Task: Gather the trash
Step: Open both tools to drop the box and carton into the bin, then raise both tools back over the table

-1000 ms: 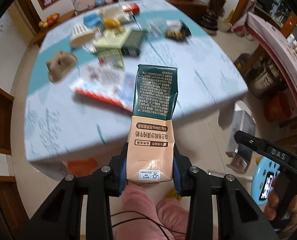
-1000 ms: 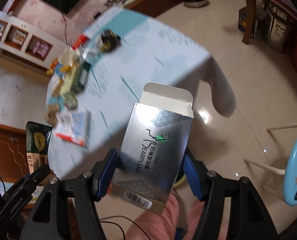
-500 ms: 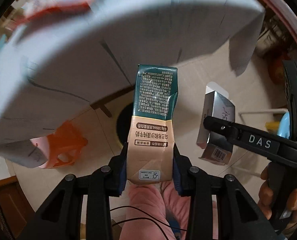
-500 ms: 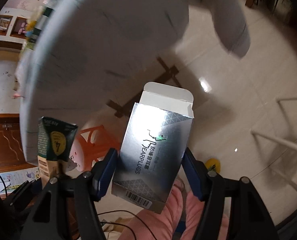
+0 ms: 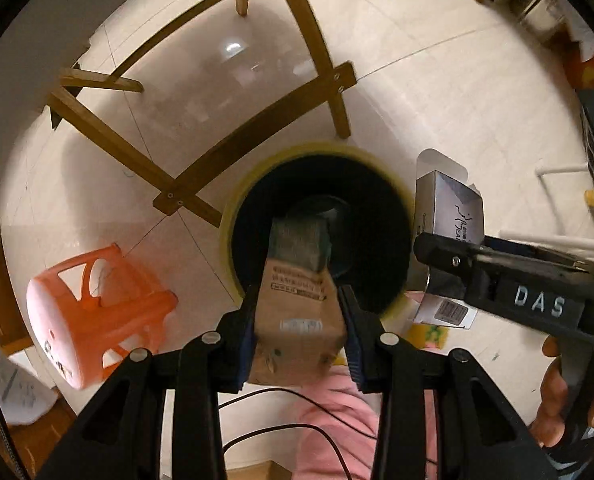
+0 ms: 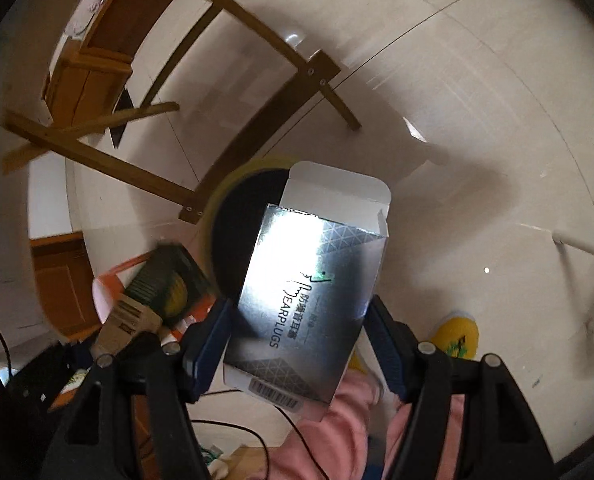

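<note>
Carton (image 5: 297,300) clamped in left gripper (image 5: 299,326), box (image 6: 305,296) in right gripper (image 6: 297,344), poised over bin (image 5: 233,220) for dropping.

home, tiled floor (image 5: 437,92), wooden table legs (image 5: 201,168), orange plastic stool (image 5: 97,316)

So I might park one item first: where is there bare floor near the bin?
Bare tile lies beyond the bin, past the wooden frame, and right of the earplug box. It is crowded at the bin's near side: the orange stool, the milk carton and both grippers.
</note>
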Motion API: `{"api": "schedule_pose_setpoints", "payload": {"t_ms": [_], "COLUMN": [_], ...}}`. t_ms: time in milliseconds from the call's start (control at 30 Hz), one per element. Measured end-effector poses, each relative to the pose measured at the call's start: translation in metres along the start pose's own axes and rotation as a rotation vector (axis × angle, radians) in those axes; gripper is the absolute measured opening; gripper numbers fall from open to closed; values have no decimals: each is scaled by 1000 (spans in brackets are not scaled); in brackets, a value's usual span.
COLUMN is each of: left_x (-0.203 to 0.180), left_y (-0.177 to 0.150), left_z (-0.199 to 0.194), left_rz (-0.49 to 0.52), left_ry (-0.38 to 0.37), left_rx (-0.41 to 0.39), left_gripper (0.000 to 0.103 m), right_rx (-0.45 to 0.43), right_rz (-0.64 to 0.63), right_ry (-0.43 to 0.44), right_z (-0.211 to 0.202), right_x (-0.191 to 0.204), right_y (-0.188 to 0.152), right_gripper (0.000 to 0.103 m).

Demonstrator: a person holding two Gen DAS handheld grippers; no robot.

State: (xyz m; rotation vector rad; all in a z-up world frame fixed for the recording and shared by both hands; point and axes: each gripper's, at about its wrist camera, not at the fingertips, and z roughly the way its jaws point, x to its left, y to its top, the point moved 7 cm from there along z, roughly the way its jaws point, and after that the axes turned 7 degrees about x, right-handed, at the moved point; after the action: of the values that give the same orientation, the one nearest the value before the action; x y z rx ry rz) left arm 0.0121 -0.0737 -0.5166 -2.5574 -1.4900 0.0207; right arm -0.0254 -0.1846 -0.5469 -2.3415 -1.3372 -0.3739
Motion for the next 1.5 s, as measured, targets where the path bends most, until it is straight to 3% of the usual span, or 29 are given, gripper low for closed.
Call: {"api": "schedule_pose_setpoints", "payload": {"t_ms": [67, 167, 233, 267, 367, 633, 867, 1200, 1400, 1500], "left_x": [8, 22, 28, 31, 39, 44, 48, 41, 35, 36], "left_y": [4, 9, 10, 10, 10, 1, -15, -51, -72, -76], "left_z": [13, 24, 31, 32, 33, 5, -37, -126, -212, -253], "left_rz": [-2, -17, -24, -30, -28, -30, -32, -29, -94, -121], "left_ry": [20, 20, 2, 1, 8, -33, -47, -40, -95, -105], "left_rx": [4, 9, 25, 24, 21, -25, -64, -121, -210, -273], "left_gripper": [42, 65, 94, 95, 96, 96, 96, 96, 96, 96], "right_rx": [7, 18, 21, 25, 32, 38, 11, -57, -98, -161], "right_rz": [-34, -81, -80, -80, -90, -69, -59, -54, -73, -121], "right_ry": [-12, -1, 26, 41, 67, 105, 111, 93, 111, 113], "right_z": [16, 36, 44, 49, 52, 45, 12, -81, -159, -205], "right_x": [3, 11, 15, 18, 26, 36, 47, 61, 84, 102], "right_y": [3, 5, 5, 8, 6, 1, -7, -35, -58, -66], "right_gripper": [68, 71, 72, 73, 87, 96, 96, 96, 96, 96]}}
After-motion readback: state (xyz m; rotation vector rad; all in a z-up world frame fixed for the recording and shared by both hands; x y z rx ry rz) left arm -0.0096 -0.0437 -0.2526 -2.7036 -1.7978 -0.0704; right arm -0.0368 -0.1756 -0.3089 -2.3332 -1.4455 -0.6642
